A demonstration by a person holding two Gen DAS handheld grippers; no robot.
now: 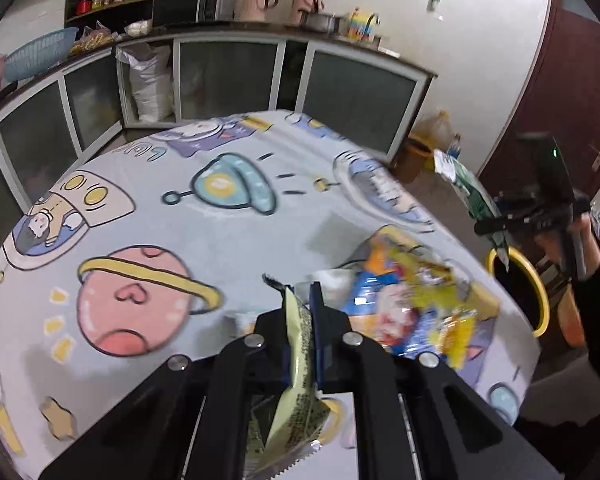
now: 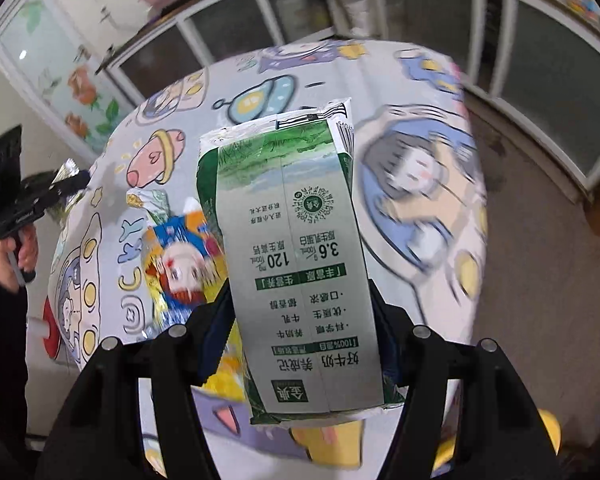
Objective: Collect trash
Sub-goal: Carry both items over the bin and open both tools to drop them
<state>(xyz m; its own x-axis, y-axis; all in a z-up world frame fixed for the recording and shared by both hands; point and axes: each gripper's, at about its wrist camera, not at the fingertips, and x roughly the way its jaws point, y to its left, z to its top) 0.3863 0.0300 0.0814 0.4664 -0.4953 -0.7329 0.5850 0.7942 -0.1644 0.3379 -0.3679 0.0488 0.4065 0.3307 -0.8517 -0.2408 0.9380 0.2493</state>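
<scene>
left gripper [image 1: 300, 320] clamping yellow wrapper [image 1: 300, 360], right gripper [image 2: 300, 320] — milk carton [image 2: 296, 248] held

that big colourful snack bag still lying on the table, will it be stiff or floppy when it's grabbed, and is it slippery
Probably floppy: the colourful crinkled plastic snack bag lies crumpled and uneven on the cartoon-print tablecloth, so it should fold in a gripper. Likely slippery, since its film looks glossy. It looks flattened and empty, so probably light and unlikely to roll.

Matt paper carton [image 2: 296, 256], glossy foil wrapper [image 1: 300, 344], cloth tablecover [image 1: 220, 240].
</scene>
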